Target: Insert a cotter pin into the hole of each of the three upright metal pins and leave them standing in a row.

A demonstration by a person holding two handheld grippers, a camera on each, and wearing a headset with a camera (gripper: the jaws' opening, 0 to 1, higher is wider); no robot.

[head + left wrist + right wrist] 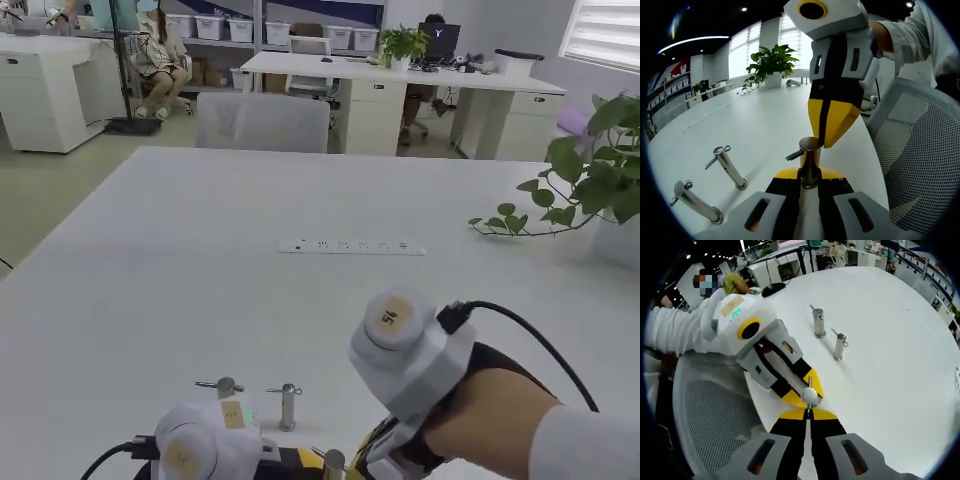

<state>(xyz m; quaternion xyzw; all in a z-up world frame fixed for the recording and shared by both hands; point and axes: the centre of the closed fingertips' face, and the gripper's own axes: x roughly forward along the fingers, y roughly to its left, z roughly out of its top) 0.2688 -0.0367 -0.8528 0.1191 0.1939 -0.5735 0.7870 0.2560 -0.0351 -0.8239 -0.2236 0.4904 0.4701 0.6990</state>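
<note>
My left gripper (810, 181) is shut on the shaft of an upright metal pin (810, 156) near the table's front edge. A thin cotter pin (793, 155) sticks out of the hole below its head. From above, my right gripper (809, 413) meets the pin's head (810, 396), its yellow tips (830, 131) shut on the cotter pin's other end. Two more metal pins (228, 388) (288, 405) stand on the white table (300, 300) just beyond, each with a cotter pin through its top. In the head view both grippers sit low, with the held pin (333, 461) between them.
A white power strip (350, 246) lies across the middle of the table. A trailing potted plant (590, 185) stands at the right edge. A grey mesh chair (912, 150) is beside the front edge. Desks, chairs and seated people are in the background.
</note>
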